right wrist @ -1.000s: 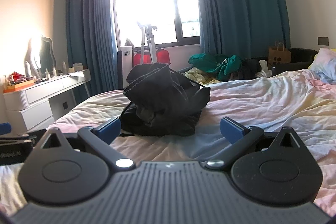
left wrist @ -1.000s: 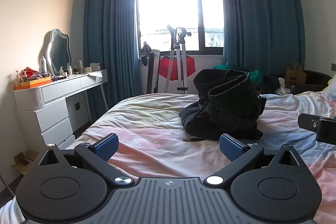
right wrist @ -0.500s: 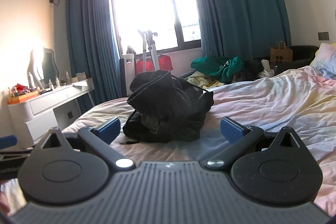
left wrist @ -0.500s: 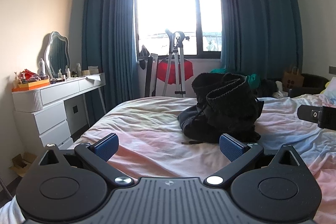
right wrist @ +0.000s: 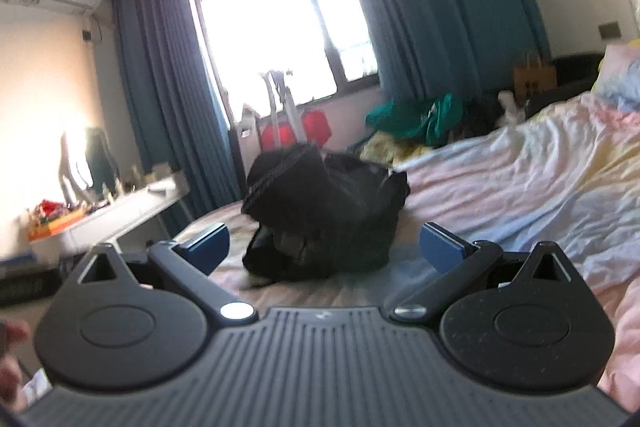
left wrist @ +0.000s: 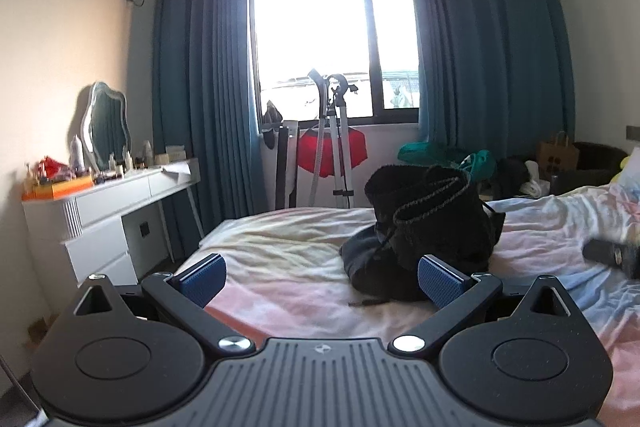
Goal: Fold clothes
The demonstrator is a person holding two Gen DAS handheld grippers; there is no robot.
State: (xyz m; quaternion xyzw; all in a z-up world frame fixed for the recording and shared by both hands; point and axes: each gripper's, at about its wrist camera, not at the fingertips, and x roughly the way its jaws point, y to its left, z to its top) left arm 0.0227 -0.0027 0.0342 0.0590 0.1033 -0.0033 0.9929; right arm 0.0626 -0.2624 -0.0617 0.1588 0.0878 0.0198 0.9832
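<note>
Both grippers have lifted and tilted upward since the earlier frames: more wall and ceiling now show, and the right wrist view is blurred and rolled, which points to a fast swing of that hand. The left gripper (left wrist: pixel 322 277) hangs released, its blue pads spread wide with nothing between them. The right gripper (right wrist: pixel 324 245) is likewise spread and empty.

Task item: a dark garment (left wrist: pixel 428 235), black with a ribbed knit cuff or hem standing up at the top, lies heaped in a crumpled mound on the bed (left wrist: pixel 280 259). It sits ahead of both grippers, apart from each, framed between the right gripper's pads in that view (right wrist: pixel 324 211). A thin drawcord (left wrist: pixel 368 302) trails from its base onto the pastel sheet. Its exact type cannot be told while it is bundled.

Step in hand, by judgement: the approach, before any grasp. No folding has begun; the garment is not yet spread flat.

Next move, by judgement: bring both grippers down to the heap, pinch two separated edges such as the ribbed hem, then lift and draw the cloth out flat on the sheet. The bulk is thick and soft, so a shallow pinch may catch only one layer.
</note>
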